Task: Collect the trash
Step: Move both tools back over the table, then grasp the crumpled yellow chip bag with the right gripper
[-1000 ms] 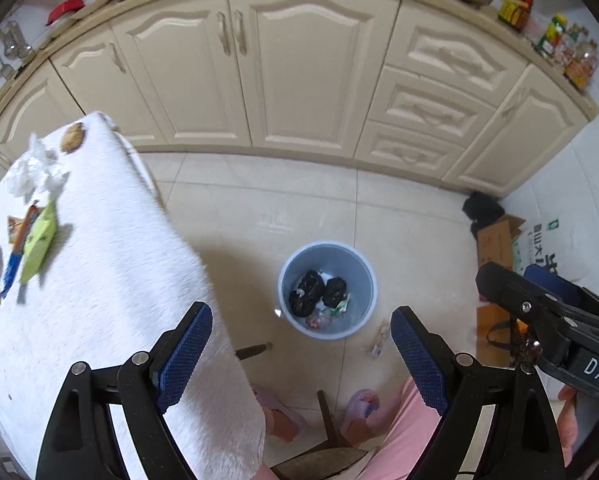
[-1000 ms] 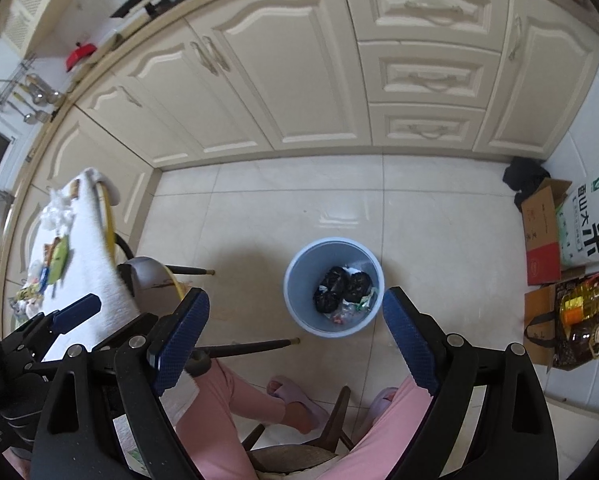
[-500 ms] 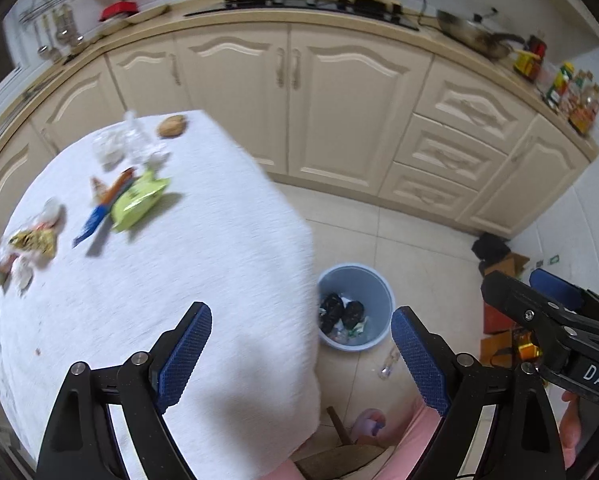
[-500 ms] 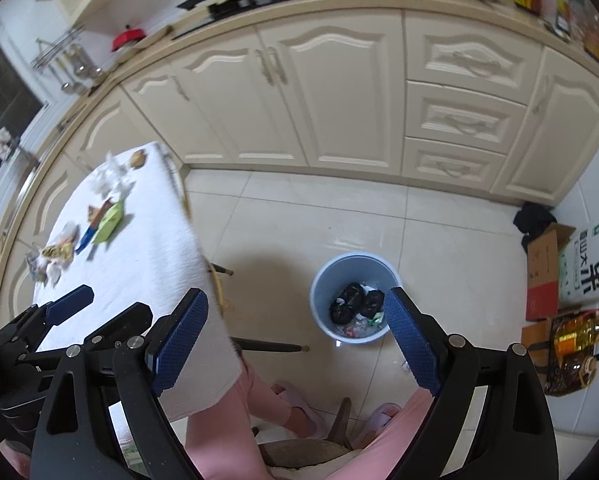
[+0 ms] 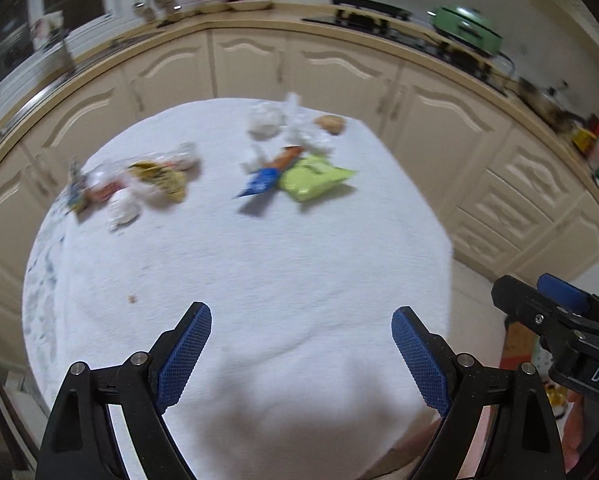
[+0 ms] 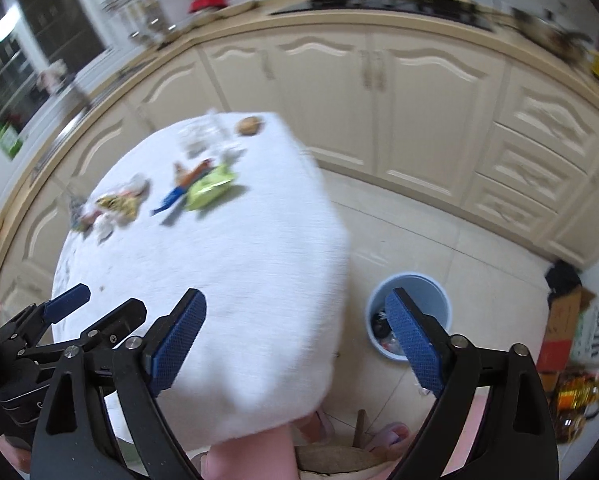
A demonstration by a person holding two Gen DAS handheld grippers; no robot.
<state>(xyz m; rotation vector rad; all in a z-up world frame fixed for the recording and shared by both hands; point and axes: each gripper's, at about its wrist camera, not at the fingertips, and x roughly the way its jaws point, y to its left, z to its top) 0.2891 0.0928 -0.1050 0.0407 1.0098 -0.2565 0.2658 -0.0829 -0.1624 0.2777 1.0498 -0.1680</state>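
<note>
left gripper (image 5: 301,354): jaws spread wide, nothing in them
right gripper (image 6: 295,338): same, wide and empty
wrappers (image 5: 313,178): on the table (image 5: 259,280)

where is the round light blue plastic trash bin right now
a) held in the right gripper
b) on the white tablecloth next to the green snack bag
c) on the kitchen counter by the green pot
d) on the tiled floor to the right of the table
d: in the right wrist view the round light blue plastic trash bin stands on the tiled floor, right of the white-clothed table, partly behind the open right gripper.
</note>
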